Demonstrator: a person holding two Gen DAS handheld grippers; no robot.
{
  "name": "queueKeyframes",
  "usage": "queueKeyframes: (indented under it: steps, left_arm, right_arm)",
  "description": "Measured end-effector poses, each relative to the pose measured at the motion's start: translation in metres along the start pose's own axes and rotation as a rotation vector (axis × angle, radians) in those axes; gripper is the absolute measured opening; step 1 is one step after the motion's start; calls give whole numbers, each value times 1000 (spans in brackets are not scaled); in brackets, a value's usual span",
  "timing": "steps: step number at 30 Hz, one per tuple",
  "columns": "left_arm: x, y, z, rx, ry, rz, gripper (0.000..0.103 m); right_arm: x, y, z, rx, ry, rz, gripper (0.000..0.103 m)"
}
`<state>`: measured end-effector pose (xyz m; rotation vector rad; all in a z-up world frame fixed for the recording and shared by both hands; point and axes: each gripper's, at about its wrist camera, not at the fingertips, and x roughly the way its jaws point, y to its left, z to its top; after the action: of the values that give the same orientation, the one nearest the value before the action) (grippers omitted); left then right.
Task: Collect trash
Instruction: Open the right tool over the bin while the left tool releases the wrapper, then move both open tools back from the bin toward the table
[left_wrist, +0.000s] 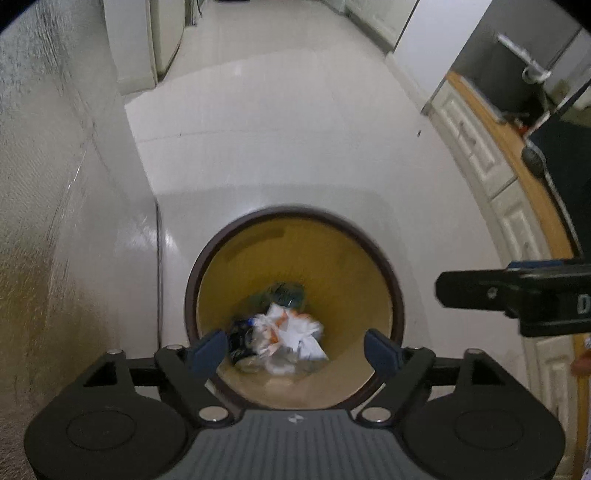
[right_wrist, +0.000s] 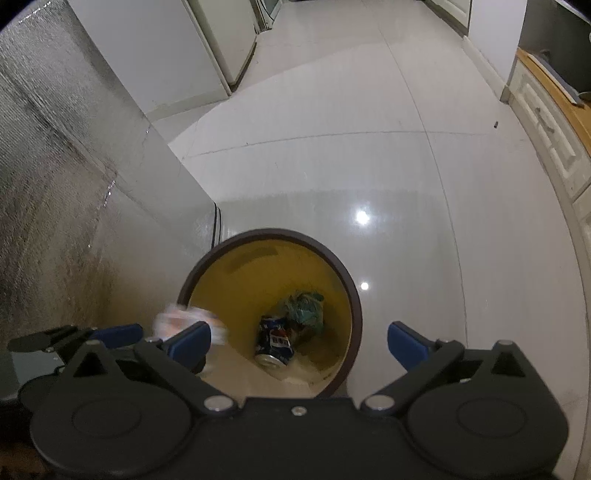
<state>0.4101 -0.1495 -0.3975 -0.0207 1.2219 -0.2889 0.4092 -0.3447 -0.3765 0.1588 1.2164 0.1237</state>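
A round bin with a dark rim (left_wrist: 391, 273) and yellow inside stands on the floor, also in the right wrist view (right_wrist: 352, 291). In it lie a blue can (right_wrist: 275, 345), green crumpled trash (right_wrist: 304, 304) and a white-orange wrapper (left_wrist: 291, 332). My left gripper (left_wrist: 295, 350) is open above the bin with nothing between its fingers. In the right wrist view the wrapper (right_wrist: 184, 319) is blurred at the bin's left rim, by the left gripper's blue fingertips (right_wrist: 122, 334). My right gripper (right_wrist: 299, 345) is open and empty over the bin; it shows at the right of the left view (left_wrist: 517, 295).
A foil-covered wall (left_wrist: 44, 221) runs along the left, close to the bin. White tiled floor (left_wrist: 277, 129) stretches ahead. White cabinets with a wooden counter (left_wrist: 517, 155) line the right. A white appliance (right_wrist: 221, 44) stands far left.
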Motion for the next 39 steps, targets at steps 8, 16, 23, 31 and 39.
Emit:
queueKeyframes:
  steps: [8,16,23,31,39]
  left_arm:
    - [-6,11,-7,11,43,54,100]
    - [-20,18,-10,5,48,74,103]
    - [-34,25,-15,-10,38,94,103]
    - [-57,28,-20,-28,16,111,103]
    - [-89,26,-27,-39,-9,111,103]
  right_arm:
    - [-2,7,-7,-62,19,1,103]
    - [-4,11,-13,-84,24,12,103]
    - [-11,10,-15,-82,15,10,103]
    - [-30,8,-25,-72,3,11,103]
    - [-53,9,-38,-62,-5,6,103]
